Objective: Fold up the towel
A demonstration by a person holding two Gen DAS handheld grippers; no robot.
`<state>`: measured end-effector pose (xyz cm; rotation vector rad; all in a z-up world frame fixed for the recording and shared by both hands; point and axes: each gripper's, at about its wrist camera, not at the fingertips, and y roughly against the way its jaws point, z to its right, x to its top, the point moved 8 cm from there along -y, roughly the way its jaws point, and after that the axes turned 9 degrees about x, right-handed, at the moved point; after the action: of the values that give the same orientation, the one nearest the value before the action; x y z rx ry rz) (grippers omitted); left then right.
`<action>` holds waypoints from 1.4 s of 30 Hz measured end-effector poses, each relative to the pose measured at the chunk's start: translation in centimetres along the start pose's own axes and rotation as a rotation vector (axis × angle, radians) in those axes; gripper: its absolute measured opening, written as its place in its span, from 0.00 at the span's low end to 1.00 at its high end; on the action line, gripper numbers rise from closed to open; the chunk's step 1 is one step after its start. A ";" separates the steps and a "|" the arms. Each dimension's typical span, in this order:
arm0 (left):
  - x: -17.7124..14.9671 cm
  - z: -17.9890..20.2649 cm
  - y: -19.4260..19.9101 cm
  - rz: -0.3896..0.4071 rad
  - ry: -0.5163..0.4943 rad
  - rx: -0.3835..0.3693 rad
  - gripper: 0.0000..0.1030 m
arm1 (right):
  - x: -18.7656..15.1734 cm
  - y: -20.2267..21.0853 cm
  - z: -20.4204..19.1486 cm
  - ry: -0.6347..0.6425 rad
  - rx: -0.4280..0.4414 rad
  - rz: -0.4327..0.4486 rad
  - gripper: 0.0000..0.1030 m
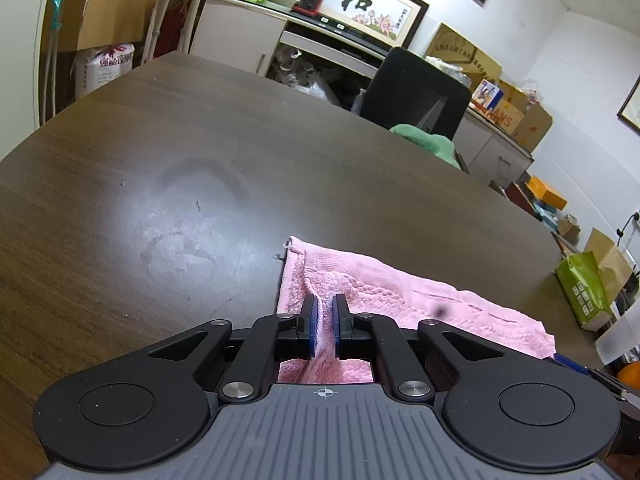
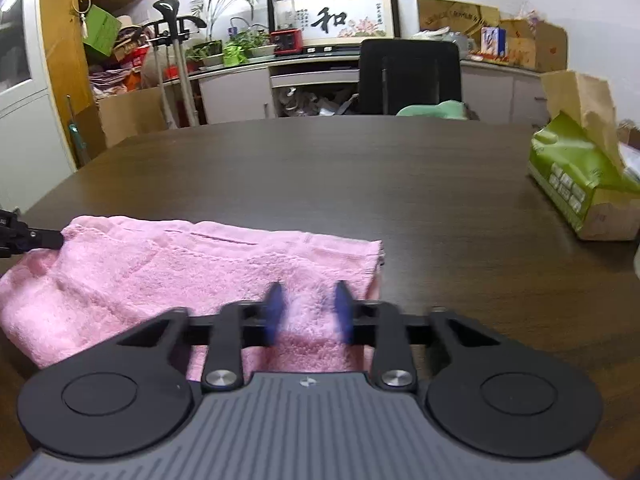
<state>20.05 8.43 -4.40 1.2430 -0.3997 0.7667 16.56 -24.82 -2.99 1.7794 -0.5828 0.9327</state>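
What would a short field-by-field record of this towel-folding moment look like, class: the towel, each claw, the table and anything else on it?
towel: pink towel, lying on the table in layers, apparently partly folded
left claw: left claw shut on a pinched ridge of the towel near its left end
right claw: right claw open, blurred, fingers either side of the towel's near right part; contact cannot be told
table: dark wood table
other items: green tissue pack on the table's right side; black chair at the far edge
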 end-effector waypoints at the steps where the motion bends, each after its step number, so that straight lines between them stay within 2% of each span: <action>1: 0.0 0.0 0.0 0.000 0.001 -0.001 0.07 | 0.0 0.0 0.0 0.003 -0.003 0.001 0.10; 7: 0.2 -0.1 0.5 0.015 0.011 -0.013 0.07 | 0.1 0.7 -1.3 0.085 -0.050 0.048 0.07; 11: 0.7 -0.1 1.4 0.060 0.021 -0.042 0.07 | 1.5 2.0 -1.9 0.144 -0.091 0.145 0.07; 14: 1.4 0.0 1.7 0.094 0.017 -0.035 0.07 | 2.1 2.0 -2.0 0.156 -0.103 0.163 0.07; 19: 1.4 0.0 0.1 0.073 0.005 0.007 0.07 | 1.7 -0.6 -1.6 0.156 -0.110 0.080 0.07; 23: 1.0 -0.1 -1.3 0.052 -0.015 0.049 0.08 | 1.8 -0.9 -1.3 0.142 -0.110 0.080 0.07; 28: 1.1 -0.1 -0.9 0.065 -0.015 0.046 0.08 | 1.9 -1.2 -1.5 0.150 -0.115 0.080 0.07; 42: 1.0 0.2 -1.6 0.063 -0.052 0.078 0.10 | 1.0 -2.3 -0.8 0.080 -0.097 -0.016 0.11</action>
<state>21.93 8.35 -4.79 1.3310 -0.4565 0.8113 18.63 -23.19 -3.32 1.6508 -0.5529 0.9444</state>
